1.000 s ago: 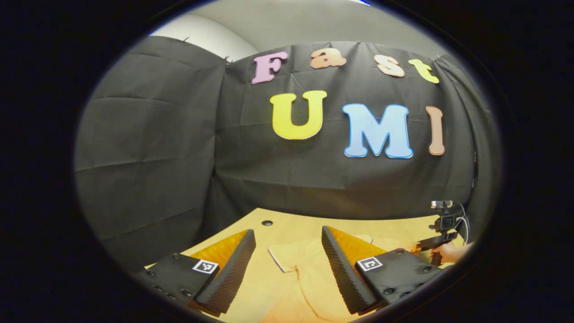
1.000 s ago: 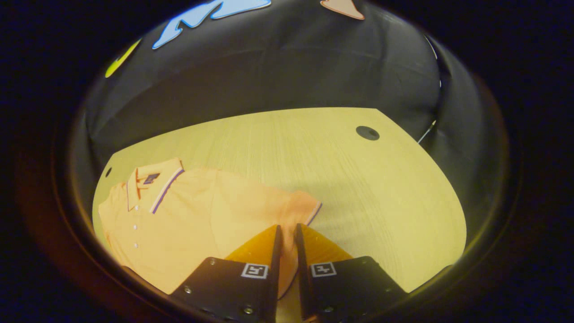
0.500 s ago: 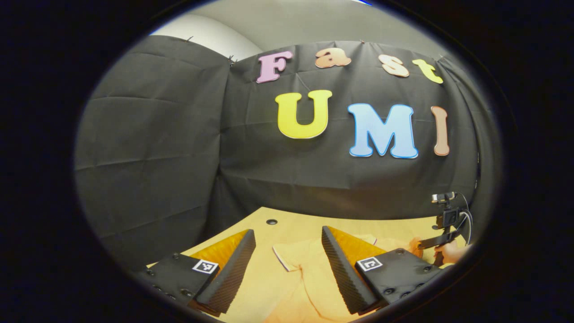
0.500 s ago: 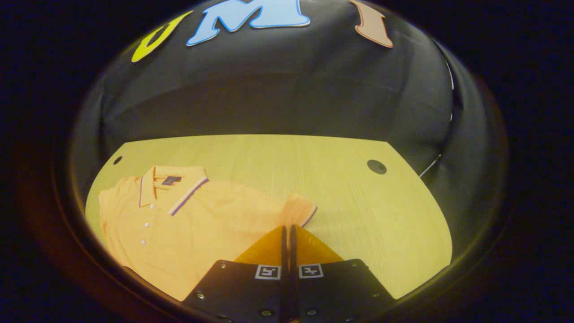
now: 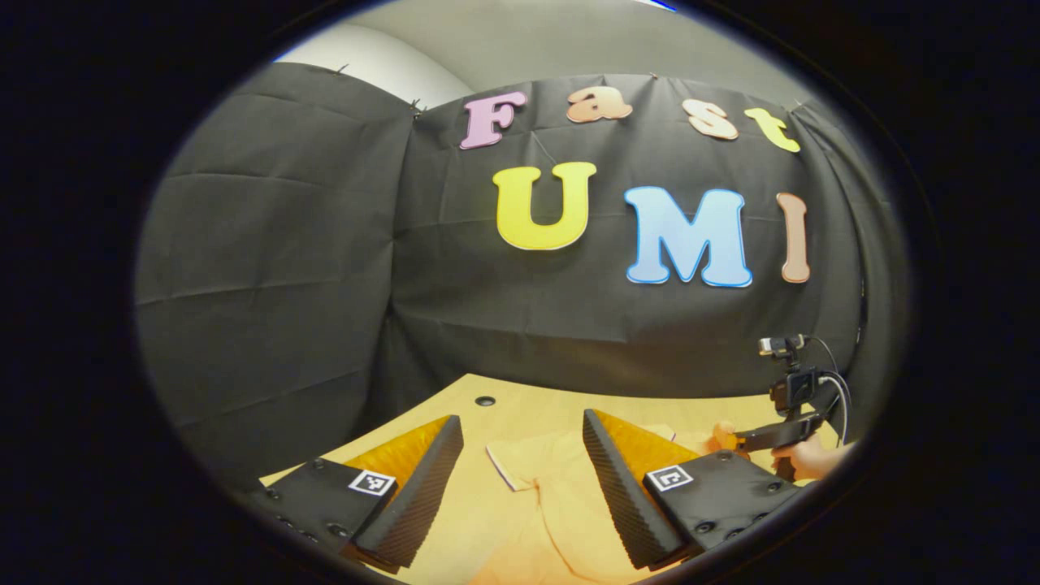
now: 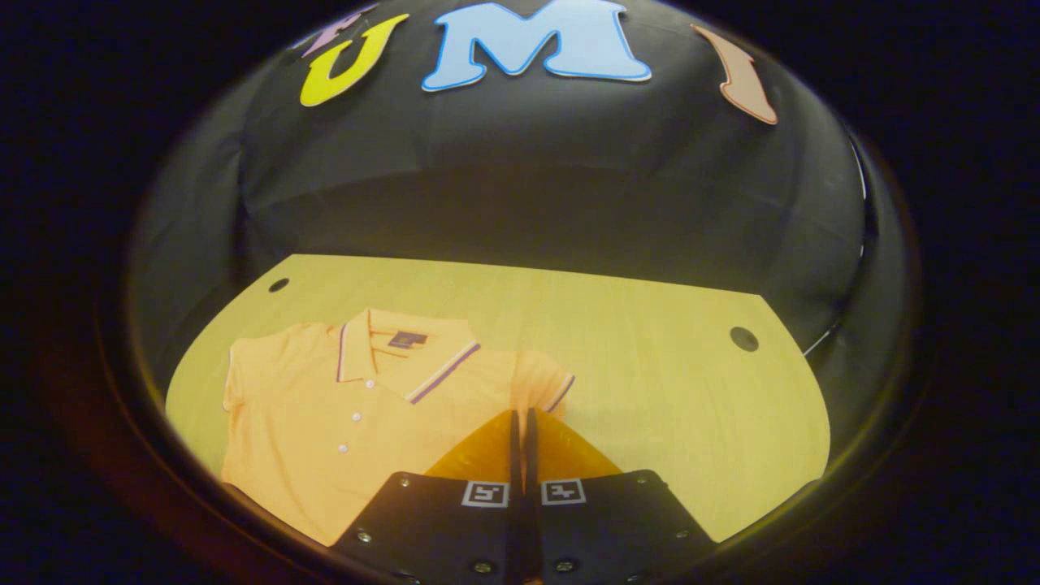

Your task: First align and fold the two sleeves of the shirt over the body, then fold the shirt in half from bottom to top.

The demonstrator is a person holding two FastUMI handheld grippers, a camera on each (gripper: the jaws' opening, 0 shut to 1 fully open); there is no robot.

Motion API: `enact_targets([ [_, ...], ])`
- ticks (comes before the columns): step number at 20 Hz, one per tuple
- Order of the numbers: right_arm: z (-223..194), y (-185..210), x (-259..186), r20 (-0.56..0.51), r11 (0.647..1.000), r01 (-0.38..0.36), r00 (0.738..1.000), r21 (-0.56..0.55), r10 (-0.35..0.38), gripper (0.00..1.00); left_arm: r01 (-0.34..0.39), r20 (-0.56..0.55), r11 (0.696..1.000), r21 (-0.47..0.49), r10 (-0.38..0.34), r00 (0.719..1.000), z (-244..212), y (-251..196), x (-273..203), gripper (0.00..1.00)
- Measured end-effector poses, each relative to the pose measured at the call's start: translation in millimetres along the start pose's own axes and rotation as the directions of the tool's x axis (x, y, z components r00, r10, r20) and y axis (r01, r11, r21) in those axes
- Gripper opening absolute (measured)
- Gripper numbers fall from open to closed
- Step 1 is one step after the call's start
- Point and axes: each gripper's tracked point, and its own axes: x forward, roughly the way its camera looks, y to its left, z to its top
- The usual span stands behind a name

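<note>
An orange polo shirt (image 6: 341,406) with a striped collar (image 6: 390,357) lies flat on the wooden table (image 6: 650,374), buttons up. My right gripper (image 6: 520,414) is shut on the shirt's sleeve (image 6: 540,378), whose cuff bunches up just past the fingertips. In the left gripper view my left gripper (image 5: 522,421) hangs open low over the other sleeve (image 5: 528,467), with cloth showing between its fingers and not pinched. Farther right in that view, a hand (image 5: 812,459) holds the right gripper (image 5: 731,443) above the shirt's far side.
The table has a round cable hole near each back corner (image 6: 743,338) (image 6: 279,284) (image 5: 485,400). Black cloth walls close the booth behind and at the sides. Bare wood stretches to the right of the shirt (image 6: 691,422).
The right gripper closed on the sleeve, then rose and swung, so the whole shirt front now shows. The left gripper stayed open and nearly still.
</note>
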Motion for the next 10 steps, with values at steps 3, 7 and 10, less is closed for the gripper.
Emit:
enact_targets([
  [3,-9.4,24.7,3.0,-0.024,0.998,-0.053,0.998,-0.032,0.052,0.0,-0.02,0.0,1.0,-0.004,0.02,1.0,-0.8,6.9,-2.6,0.96],
  [7,-15.7,44.9,2.4,-0.046,0.993,-0.085,0.996,-0.076,0.082,0.04,-0.04,-0.005,0.999,-0.003,0.04,0.999,-3.2,15.6,-4.5,0.96],
  [10,-22.0,51.0,5.4,-0.064,0.992,-0.098,0.994,-0.074,0.094,0.11,-0.041,-0.007,0.999,-0.004,0.041,0.999,-3.6,17.5,-4.2,0.97],
])
